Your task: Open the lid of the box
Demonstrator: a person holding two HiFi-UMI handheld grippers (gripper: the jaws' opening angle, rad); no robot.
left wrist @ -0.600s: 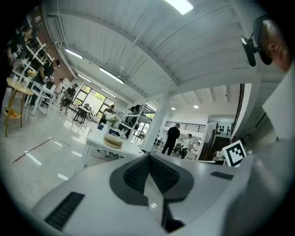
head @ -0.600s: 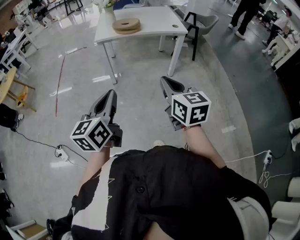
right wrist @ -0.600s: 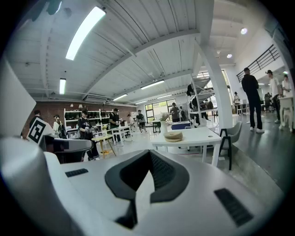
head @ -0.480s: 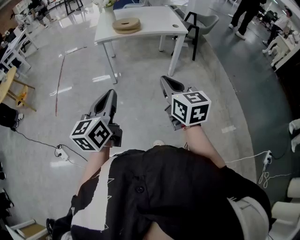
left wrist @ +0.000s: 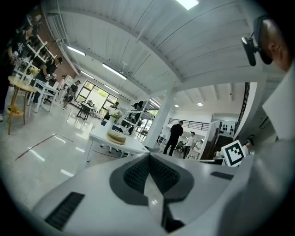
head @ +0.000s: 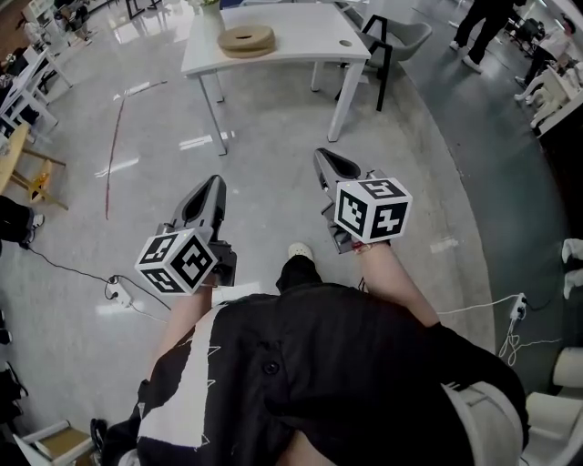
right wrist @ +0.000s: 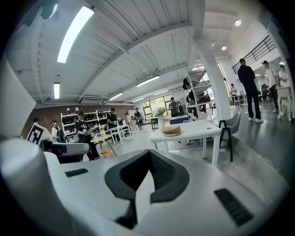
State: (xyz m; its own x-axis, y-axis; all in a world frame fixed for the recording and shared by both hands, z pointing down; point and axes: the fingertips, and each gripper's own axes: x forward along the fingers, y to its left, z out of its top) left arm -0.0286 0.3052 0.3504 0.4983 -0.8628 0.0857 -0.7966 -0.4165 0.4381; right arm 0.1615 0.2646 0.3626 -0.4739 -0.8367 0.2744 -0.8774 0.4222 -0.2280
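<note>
A round, flat wooden box (head: 246, 40) lies on a white table (head: 301, 45) some way ahead; it also shows small in the left gripper view as the box (left wrist: 116, 137) and in the right gripper view as the box (right wrist: 171, 130). My left gripper (head: 211, 185) is held at waist height over the floor, its jaws shut with nothing between them. My right gripper (head: 323, 159) is beside it at the same height, also shut and empty. Both are far short of the table.
A grey chair (head: 393, 41) stands at the table's right end. Power strips and cables lie on the floor at the left (head: 117, 293) and right (head: 517, 308). People stand at the far right (head: 483, 23). More tables and a stool (head: 27, 168) line the left side.
The view has shifted forward: the table and box sit higher in the head view, and a foot now shows ahead of the body. Both grippers keep their pose.
</note>
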